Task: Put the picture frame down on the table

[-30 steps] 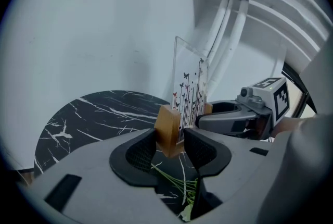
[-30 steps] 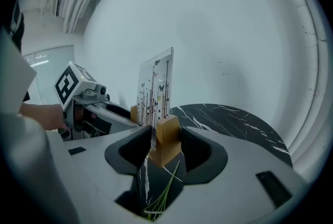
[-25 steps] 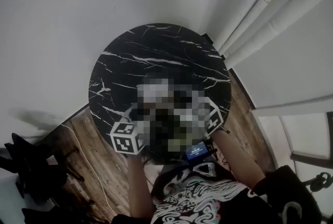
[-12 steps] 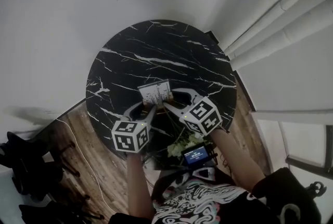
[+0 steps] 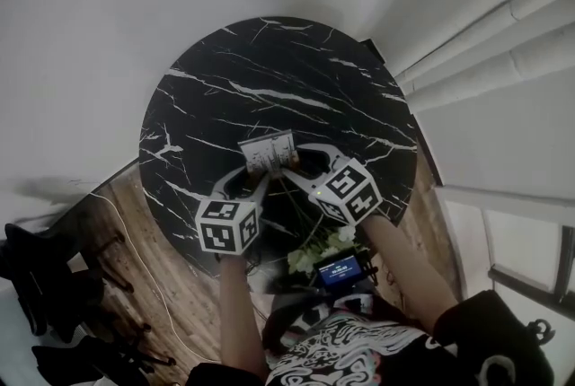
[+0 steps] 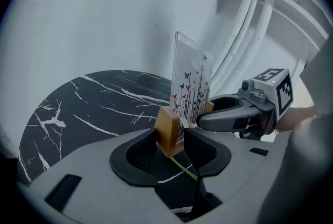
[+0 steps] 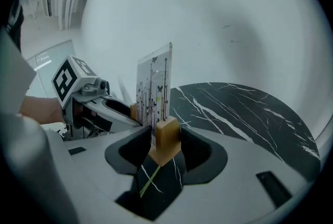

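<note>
At the table [image 5: 269,79], picture frame [image 6: 191,87] clamped by left gripper [image 6: 170,139], right gripper [image 7: 165,140]

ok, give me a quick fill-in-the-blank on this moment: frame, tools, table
1. The picture frame stands ___ between the left tool and the right tool.
2. The left tool is shut on a ___ block at one end of the frame's base.
3. The table is black with white veins and ___ in shape.

Missing words: upright; wooden; round
</note>
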